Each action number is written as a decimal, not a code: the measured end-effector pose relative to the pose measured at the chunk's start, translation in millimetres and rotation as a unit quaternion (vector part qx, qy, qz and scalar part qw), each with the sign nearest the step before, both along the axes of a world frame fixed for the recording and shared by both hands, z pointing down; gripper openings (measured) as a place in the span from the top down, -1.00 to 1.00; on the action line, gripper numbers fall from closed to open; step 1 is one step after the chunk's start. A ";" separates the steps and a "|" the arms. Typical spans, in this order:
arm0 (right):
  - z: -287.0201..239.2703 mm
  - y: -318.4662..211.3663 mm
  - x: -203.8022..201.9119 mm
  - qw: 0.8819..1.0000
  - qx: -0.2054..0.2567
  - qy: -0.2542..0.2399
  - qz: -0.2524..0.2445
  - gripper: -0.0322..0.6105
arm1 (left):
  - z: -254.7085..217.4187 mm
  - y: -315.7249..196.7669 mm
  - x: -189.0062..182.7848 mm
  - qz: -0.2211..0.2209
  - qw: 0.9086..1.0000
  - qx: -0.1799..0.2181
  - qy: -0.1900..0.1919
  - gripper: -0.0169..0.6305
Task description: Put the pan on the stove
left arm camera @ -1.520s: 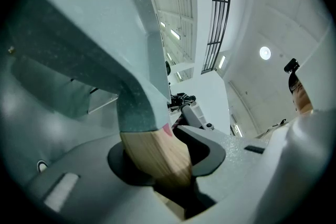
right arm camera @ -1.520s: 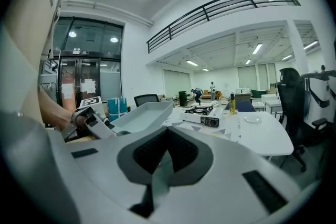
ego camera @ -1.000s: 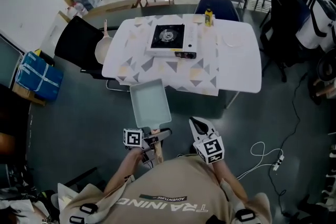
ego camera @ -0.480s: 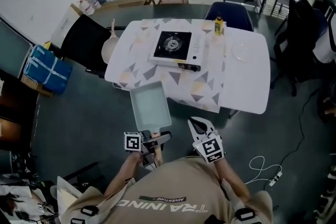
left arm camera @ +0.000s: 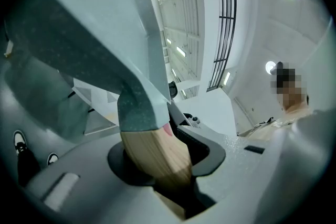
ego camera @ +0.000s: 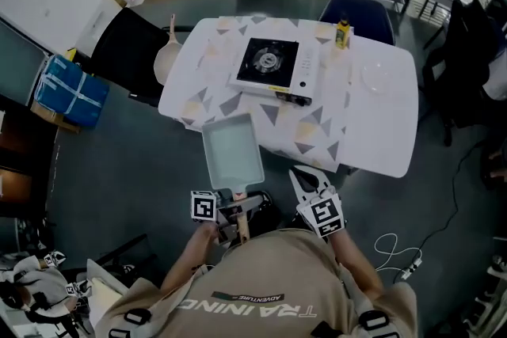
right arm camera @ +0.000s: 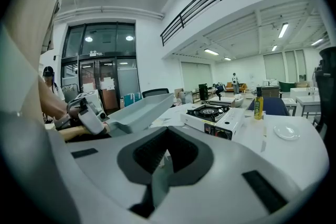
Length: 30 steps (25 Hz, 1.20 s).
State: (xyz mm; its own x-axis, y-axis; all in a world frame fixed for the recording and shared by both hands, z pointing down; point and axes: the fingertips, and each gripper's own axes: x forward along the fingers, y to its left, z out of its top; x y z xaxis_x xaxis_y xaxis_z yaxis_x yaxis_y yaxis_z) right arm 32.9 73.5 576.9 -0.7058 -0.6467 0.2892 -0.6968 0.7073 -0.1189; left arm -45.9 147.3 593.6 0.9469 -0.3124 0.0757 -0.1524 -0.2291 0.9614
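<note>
The rectangular grey-green pan [ego camera: 231, 150] hangs level in front of me, its far end reaching the near edge of the white table [ego camera: 372, 123]. My left gripper [ego camera: 231, 211] is shut on the pan's wooden handle [left arm camera: 155, 152], which fills the left gripper view with the pan's underside [left arm camera: 100, 34] above it. The portable gas stove [ego camera: 273, 63] sits mid-table, burner bare. My right gripper [ego camera: 307, 182] is held beside the pan, shut and holding nothing. The right gripper view shows the pan [right arm camera: 139, 110] to the left and the stove [right arm camera: 212, 115] ahead.
A yellow bottle [ego camera: 343, 34] and a clear plate [ego camera: 379, 75] stand right of the stove. A black chair [ego camera: 127, 51] and a wooden board [ego camera: 165, 59] sit at the table's left end, a blue chair [ego camera: 360, 12] behind. A white cable [ego camera: 396, 249] lies on the floor.
I have moved closer to the table. The pan, still held in the left gripper, now reaches the table's near edge. The right gripper keeps its place beside it.
</note>
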 end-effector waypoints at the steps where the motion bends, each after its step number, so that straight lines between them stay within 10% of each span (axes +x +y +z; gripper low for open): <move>1: -1.5 -4.9 -2.6 1.000 0.001 0.002 0.002 0.89 | -1.0 -6.9 -3.0 0.003 1.000 0.003 0.000 0.56; 30: -2.1 -117.3 -76.6 0.992 -0.022 0.030 0.123 0.89 | -1.4 -154.0 -75.4 0.107 0.993 0.027 0.029 0.55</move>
State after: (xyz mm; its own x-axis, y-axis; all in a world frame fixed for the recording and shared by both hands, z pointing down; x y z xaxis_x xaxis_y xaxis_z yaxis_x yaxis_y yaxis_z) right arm -43.8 -43.7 574.8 -0.5093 -0.7829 0.3575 -0.8542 0.5103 -0.0993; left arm -121.3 -6.7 592.2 0.9944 -0.1055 0.0081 -0.0398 -0.3020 0.9525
